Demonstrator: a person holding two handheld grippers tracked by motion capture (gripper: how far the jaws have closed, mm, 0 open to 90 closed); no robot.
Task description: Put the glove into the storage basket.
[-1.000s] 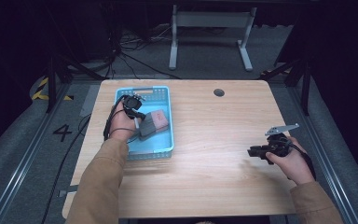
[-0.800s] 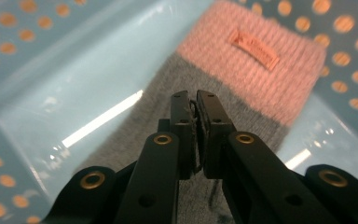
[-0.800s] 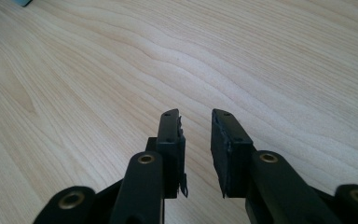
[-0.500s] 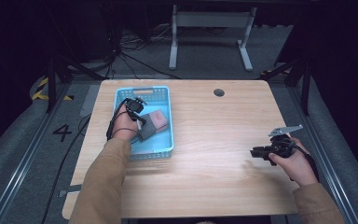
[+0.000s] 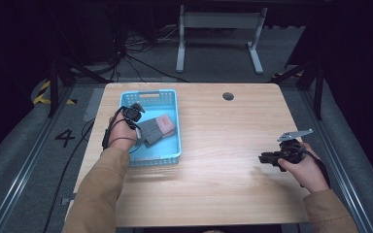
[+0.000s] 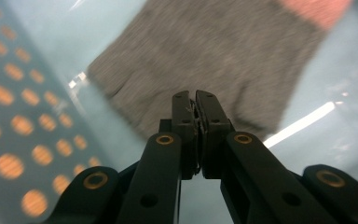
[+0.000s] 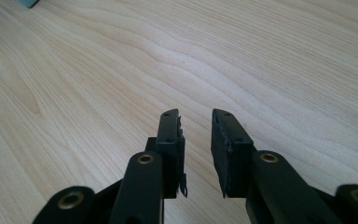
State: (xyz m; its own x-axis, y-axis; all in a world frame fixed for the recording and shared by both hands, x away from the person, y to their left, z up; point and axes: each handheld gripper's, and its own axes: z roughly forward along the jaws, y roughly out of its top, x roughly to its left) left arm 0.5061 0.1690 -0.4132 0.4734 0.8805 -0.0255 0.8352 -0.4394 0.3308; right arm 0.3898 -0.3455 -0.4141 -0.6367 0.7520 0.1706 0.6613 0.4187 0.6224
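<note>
Since the earlier frames, your left gripper (image 5: 135, 115) slid back toward you in the basket (image 5: 170, 155), jaws clenched on nothing. Sock (image 6: 214, 60) lay just ahead of them, long axis slanting away right. Your right gripper (image 7: 196, 154), jaws parted and holding nothing, rested well apart on the table (image 5: 223, 194).

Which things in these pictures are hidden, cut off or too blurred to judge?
- Grey sock, left gripper view: blurred; the top edge cuts its pink end. Whether the shut left gripper pinches any fabric is unclear.
- Blue basket, high view: the hand hides part of its floor.
- Right gripper, high view: too small to see its jaws.
</note>
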